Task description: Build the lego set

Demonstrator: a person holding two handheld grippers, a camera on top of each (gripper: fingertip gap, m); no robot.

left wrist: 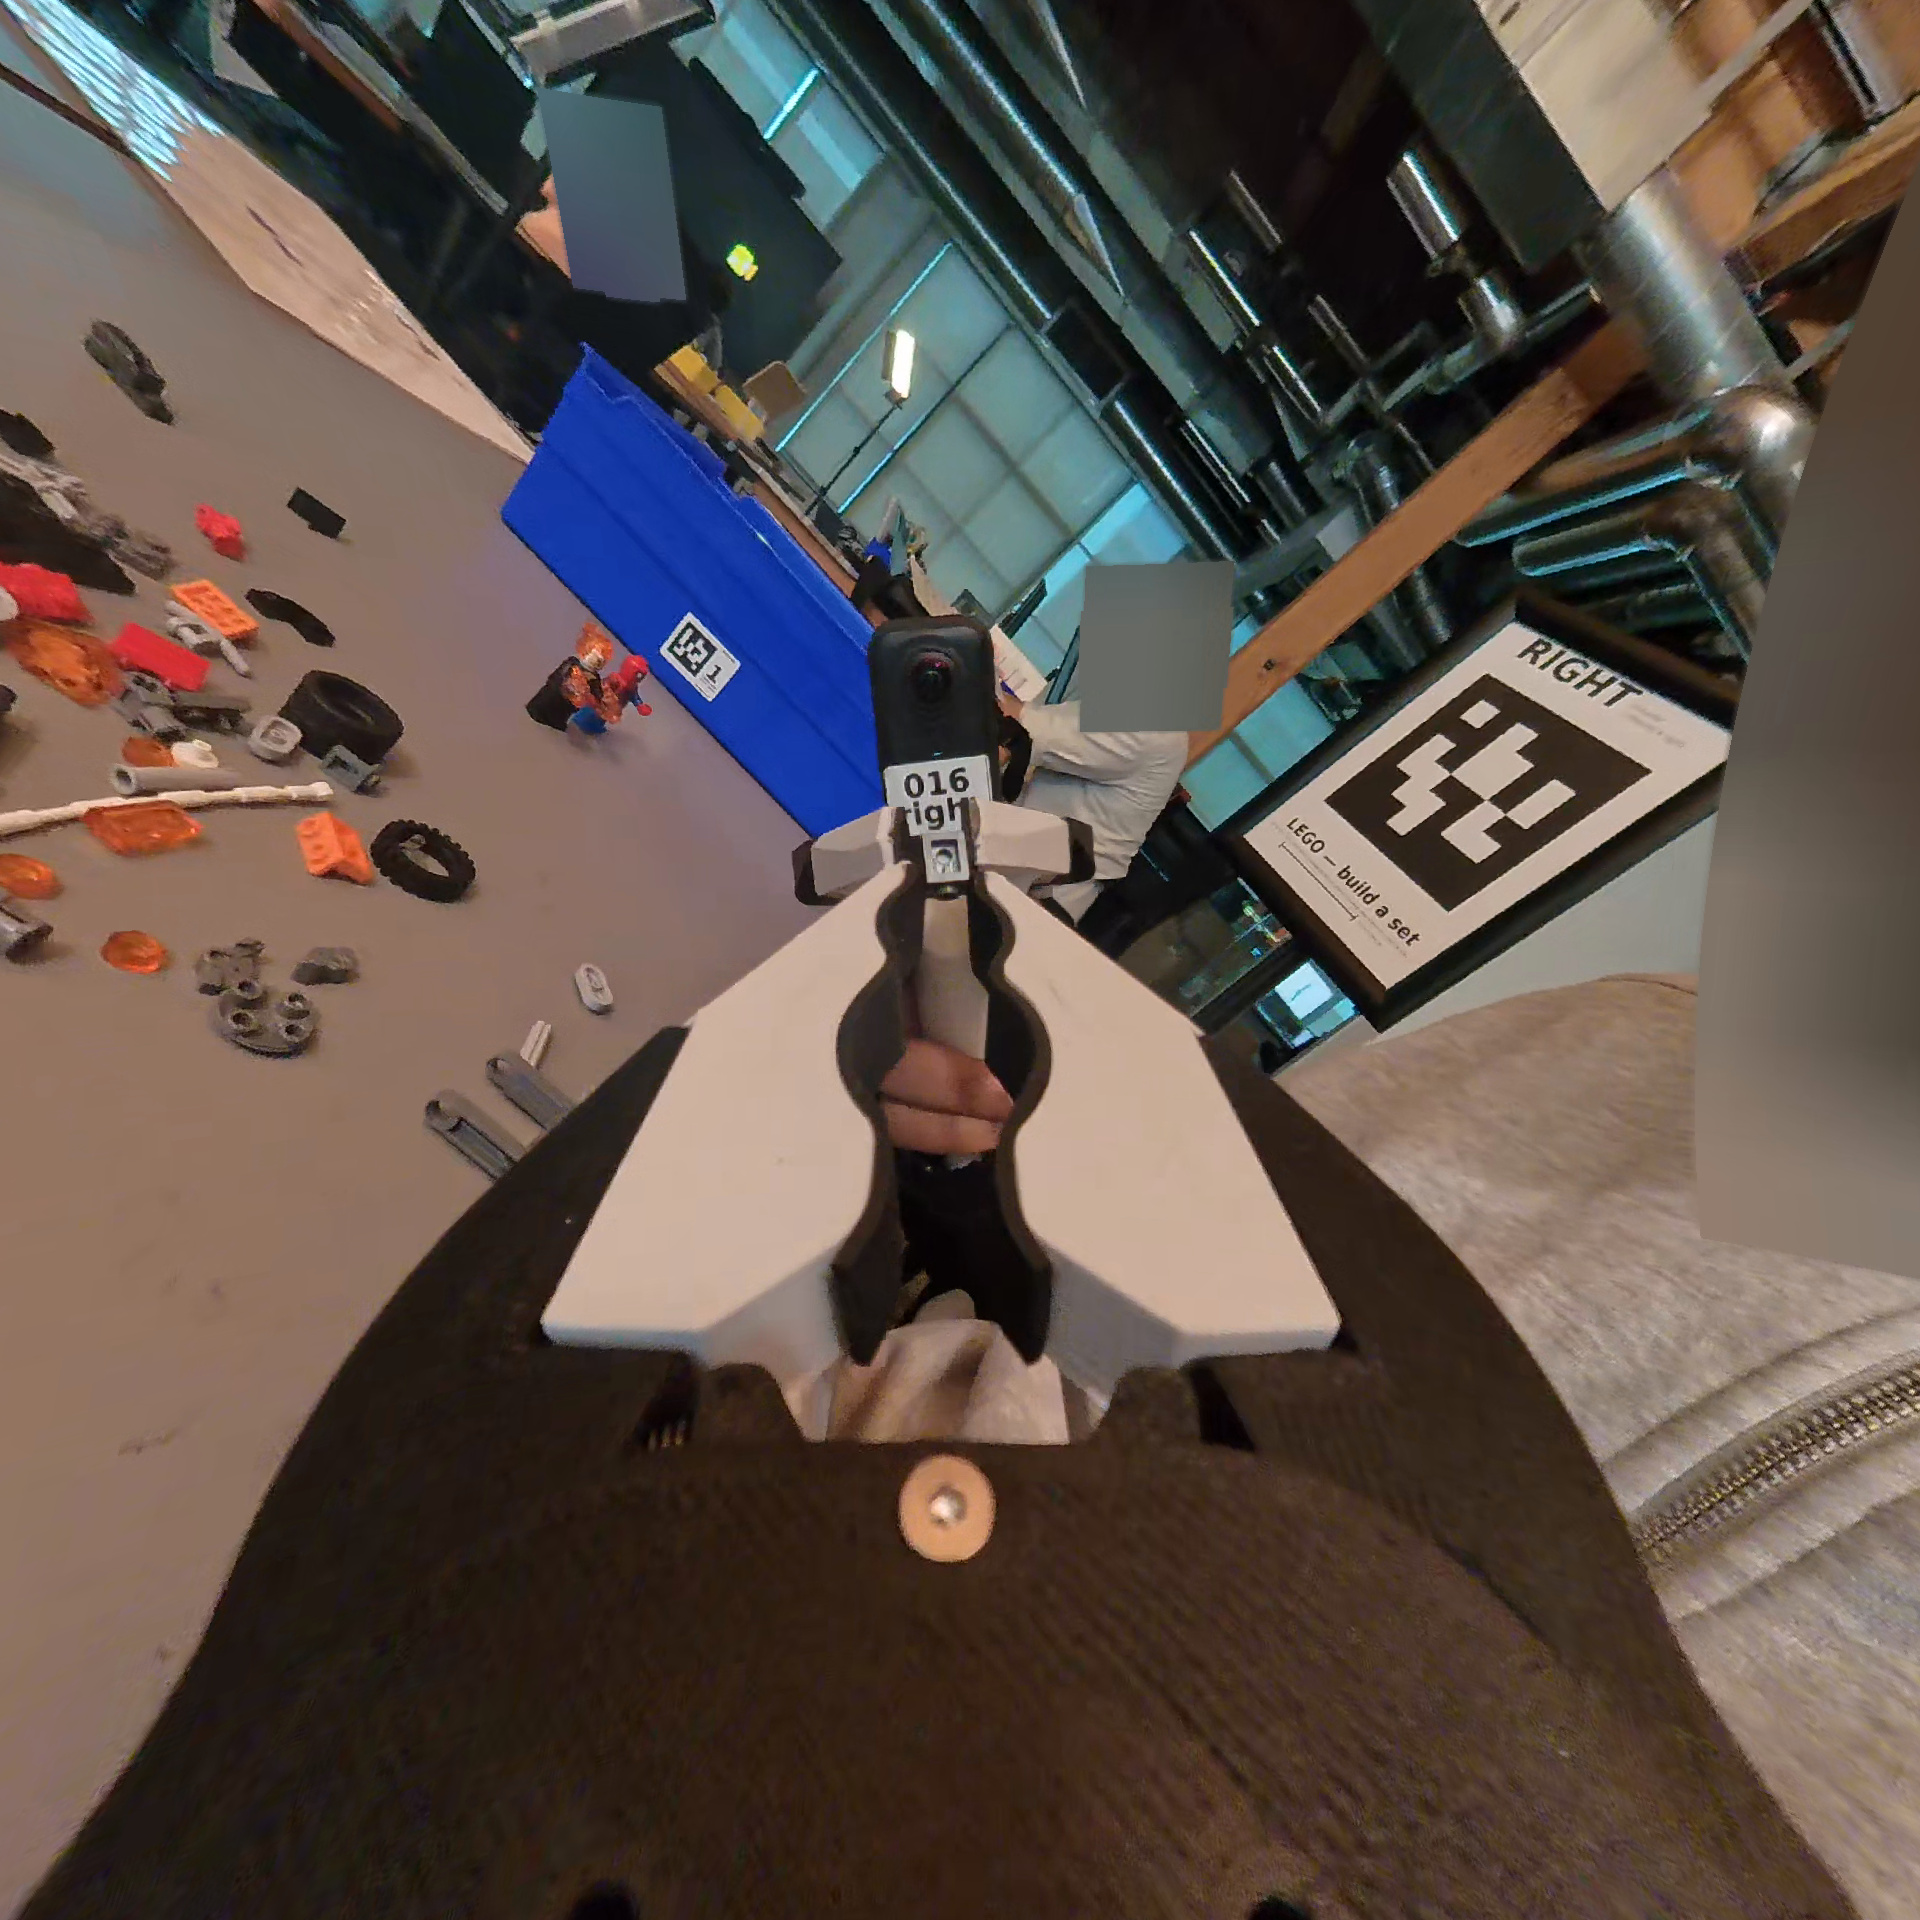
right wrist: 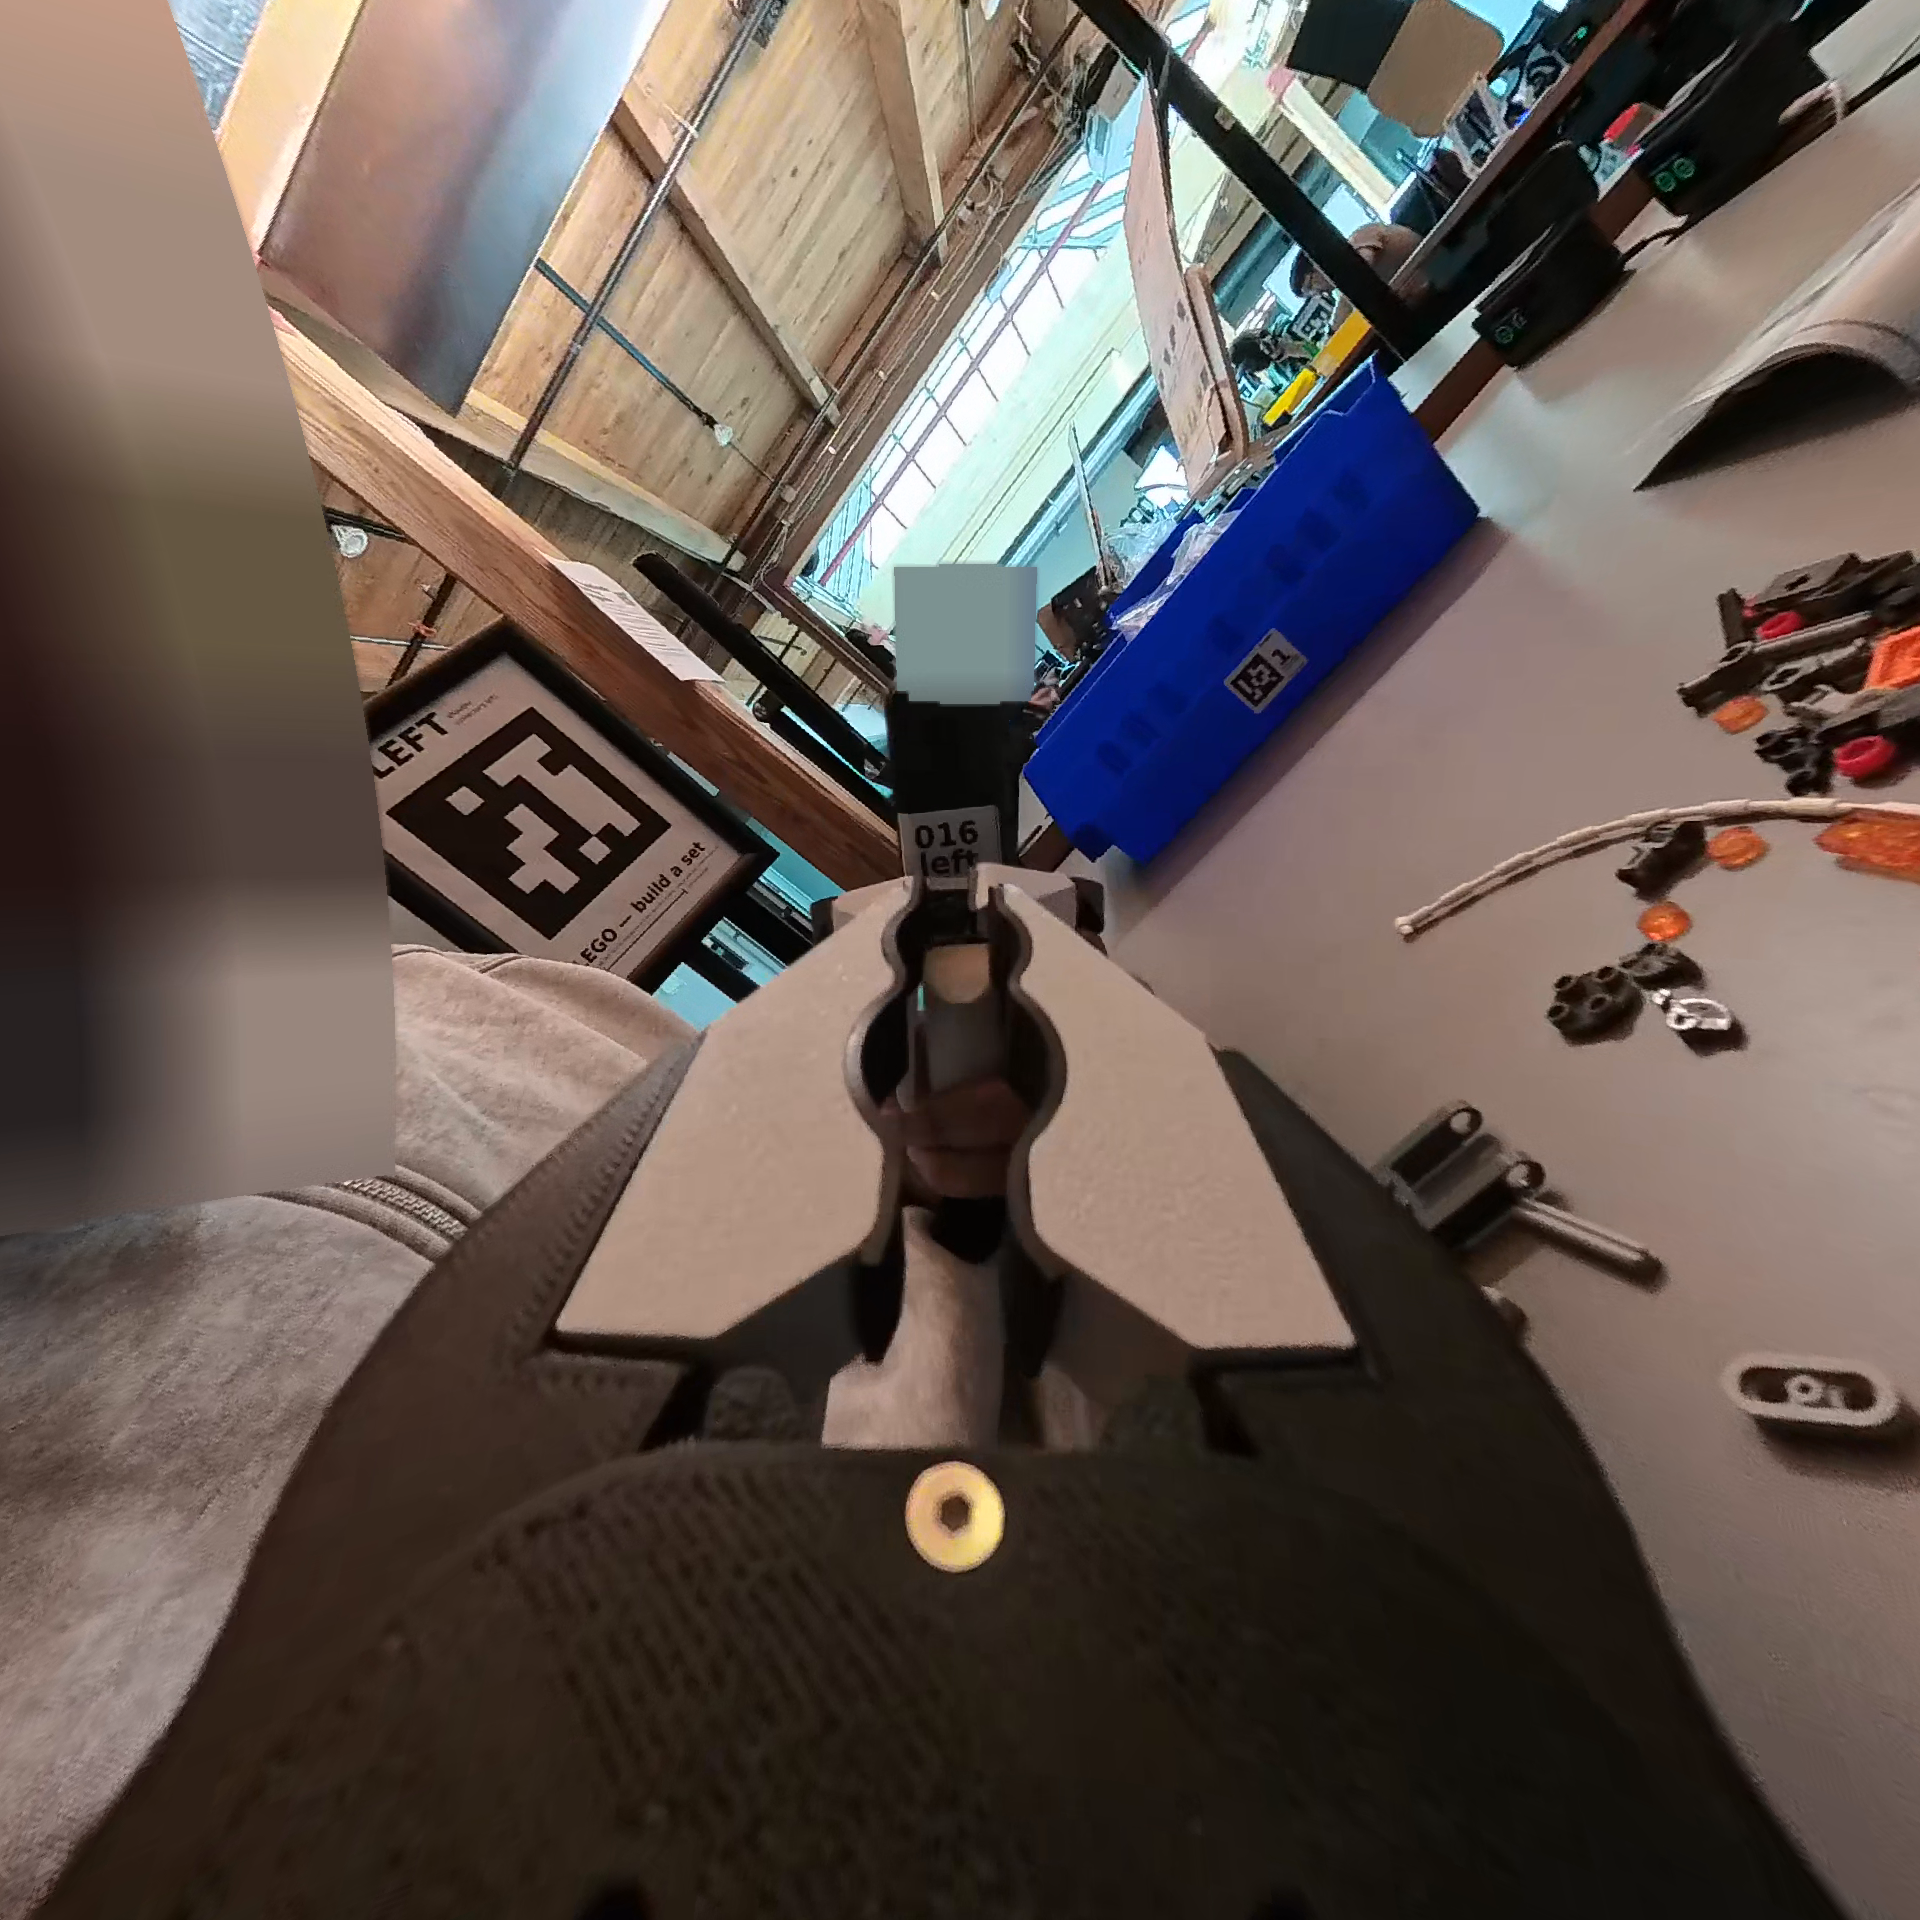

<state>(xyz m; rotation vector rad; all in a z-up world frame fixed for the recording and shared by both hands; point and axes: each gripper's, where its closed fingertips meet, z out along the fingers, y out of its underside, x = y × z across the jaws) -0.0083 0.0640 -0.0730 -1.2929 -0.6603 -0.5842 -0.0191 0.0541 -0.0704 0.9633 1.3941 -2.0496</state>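
Left gripper (left wrist: 940, 883) closed, empty, raised above grey table (left wrist: 312, 1195); loose Lego pieces (left wrist: 239, 717) lie left.

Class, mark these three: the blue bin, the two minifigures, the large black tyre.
blue bin (left wrist: 665, 561), left wrist view, on its long side wall.
minifigures (left wrist: 601, 681), left wrist view, between the standing pair.
large black tyre (left wrist: 343, 715), left wrist view, on its tread.

Both wrist views tilted, facing each other close above the desk (left wrist: 312, 1195); shared: blue bin (left wrist: 665, 561) (frame centre).
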